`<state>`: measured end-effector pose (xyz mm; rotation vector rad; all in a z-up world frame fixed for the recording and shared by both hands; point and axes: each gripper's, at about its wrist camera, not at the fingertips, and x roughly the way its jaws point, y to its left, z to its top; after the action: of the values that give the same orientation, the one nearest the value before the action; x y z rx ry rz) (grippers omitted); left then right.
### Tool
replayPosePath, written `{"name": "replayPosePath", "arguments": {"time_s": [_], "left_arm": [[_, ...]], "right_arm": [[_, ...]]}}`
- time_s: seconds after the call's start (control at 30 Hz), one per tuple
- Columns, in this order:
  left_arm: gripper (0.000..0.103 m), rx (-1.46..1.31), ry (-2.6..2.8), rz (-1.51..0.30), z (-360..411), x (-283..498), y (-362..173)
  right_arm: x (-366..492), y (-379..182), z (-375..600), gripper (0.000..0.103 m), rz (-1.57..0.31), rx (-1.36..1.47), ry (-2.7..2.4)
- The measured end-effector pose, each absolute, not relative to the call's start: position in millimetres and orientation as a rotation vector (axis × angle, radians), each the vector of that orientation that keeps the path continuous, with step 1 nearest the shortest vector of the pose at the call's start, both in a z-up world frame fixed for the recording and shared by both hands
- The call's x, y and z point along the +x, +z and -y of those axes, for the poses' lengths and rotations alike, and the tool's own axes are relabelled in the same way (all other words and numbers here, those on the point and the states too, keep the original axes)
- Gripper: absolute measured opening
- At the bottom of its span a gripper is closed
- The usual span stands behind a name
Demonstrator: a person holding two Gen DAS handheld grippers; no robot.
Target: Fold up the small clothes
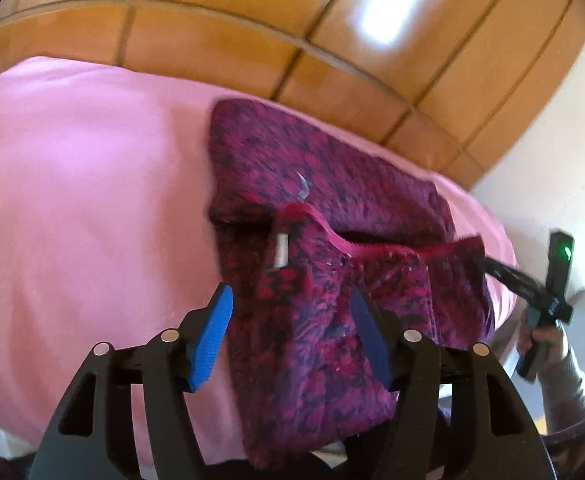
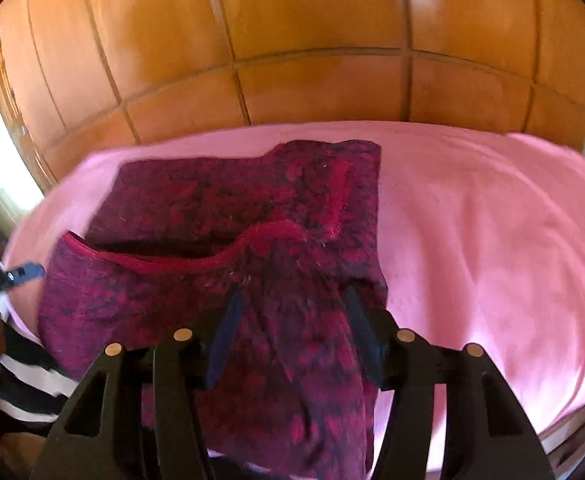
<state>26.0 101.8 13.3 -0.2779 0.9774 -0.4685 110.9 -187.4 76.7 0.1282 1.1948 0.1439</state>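
Just one magenta garment [image 1: 324,216] on one pink sheet [image 1: 92,184], two claws [image 1: 292,340] [image 2: 288,340] apart, gripping nothing.

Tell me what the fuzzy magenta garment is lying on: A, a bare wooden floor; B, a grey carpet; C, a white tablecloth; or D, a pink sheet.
D: the fuzzy magenta garment lies spread on a pink sheet, with the orange wooden panels only behind it.
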Motion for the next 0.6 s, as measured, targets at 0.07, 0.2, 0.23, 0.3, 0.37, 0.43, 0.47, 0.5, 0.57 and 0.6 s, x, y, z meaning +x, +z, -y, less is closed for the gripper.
{"name": "replayPosePath", "arguments": {"time_s": [0.07, 0.2, 0.23, 0.3, 0.37, 0.43, 0.47, 0.5, 0.57, 0.6], "left_arm": [[0.026, -0.247, -0.461, -0.985, -95.6, 28.5, 7.3], [0.014, -0.231, -0.455, -0.915, -99.4, 7.2, 20.4], [0.014, -0.245, -0.455, -0.896, -103.4, -0.4, 27.2], [0.014, -0.261, -0.459, -0.864, -109.0, -13.2, 38.7], [0.013, -0.263, -0.459, -0.851, -108.3, -15.4, 44.9], [0.013, -0.265, -0.465, -0.817, -105.0, -10.9, 55.9], [0.013, -0.266, -0.473, -0.787, -105.3, -5.9, 64.0], [0.013, -0.265, -0.469, -0.766, -105.3, -0.3, 69.2], [0.012, -0.276, -0.474, -0.731, -105.6, 17.3, 76.5], [0.012, -0.283, -0.467, -0.713, -106.7, 28.2, 78.8]], "right_arm": [[114.6, 63.3, 185.7, 0.032, -1.241, 0.107, 0.148], [97.0, 77.5, 188.7, 0.017, -1.224, 0.118, 0.183], [90.8, 87.3, 190.2, 0.017, -1.213, 0.118, 0.193], [81.5, 104.4, 189.7, 0.016, -1.193, 0.135, 0.207], [80.4, 117.1, 193.6, 0.016, -1.175, 0.153, 0.199], [87.4, 129.6, 199.7, 0.016, -1.141, 0.2, 0.195], [93.4, 135.0, 202.1, 0.016, -1.118, 0.214, 0.198], [100.9, 138.0, 204.2, 0.016, -1.1, 0.231, 0.201], [117.2, 138.0, 208.5, 0.015, -1.081, 0.262, 0.194], [128.9, 135.9, 211.0, 0.015, -1.073, 0.273, 0.188]]}}
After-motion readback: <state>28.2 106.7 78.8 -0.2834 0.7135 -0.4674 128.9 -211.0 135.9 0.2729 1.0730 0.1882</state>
